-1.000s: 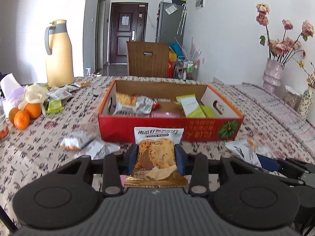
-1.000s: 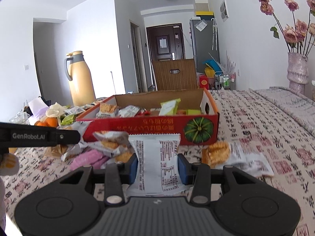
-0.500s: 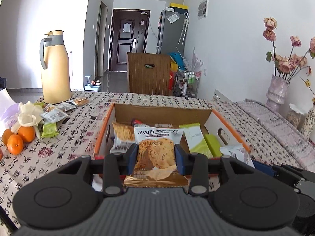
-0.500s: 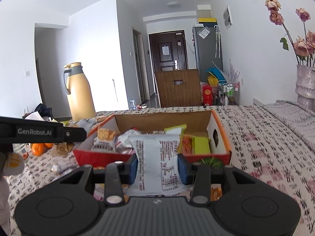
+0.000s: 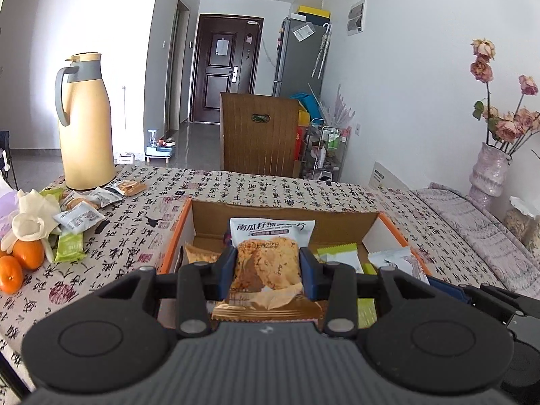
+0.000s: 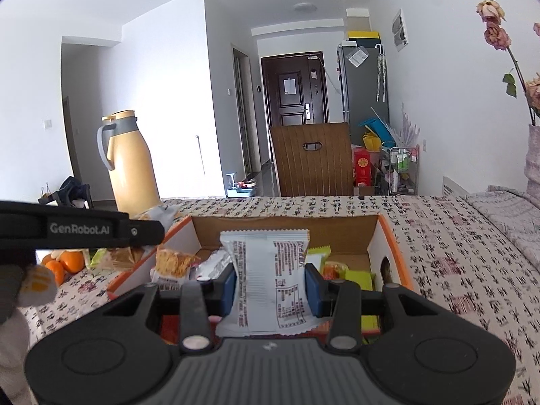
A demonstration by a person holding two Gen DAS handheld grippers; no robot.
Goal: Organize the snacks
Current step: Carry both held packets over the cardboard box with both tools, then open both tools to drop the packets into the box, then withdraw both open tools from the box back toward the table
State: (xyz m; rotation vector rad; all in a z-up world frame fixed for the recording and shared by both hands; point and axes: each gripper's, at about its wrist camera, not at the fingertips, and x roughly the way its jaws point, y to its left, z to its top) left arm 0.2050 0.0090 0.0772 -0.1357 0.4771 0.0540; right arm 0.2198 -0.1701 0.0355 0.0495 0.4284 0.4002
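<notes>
Since a second ago I have lifted both grippers from table level to over the red-orange cardboard box, frame centre. My left gripper clamps a gold oat-crisp packet; my right gripper clamps a white printed packet. Ready to drop, I judge.

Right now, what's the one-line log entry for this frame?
left tongs: shut on cookie packet | right tongs: shut on white packet | both over open snack box | release pending
</notes>
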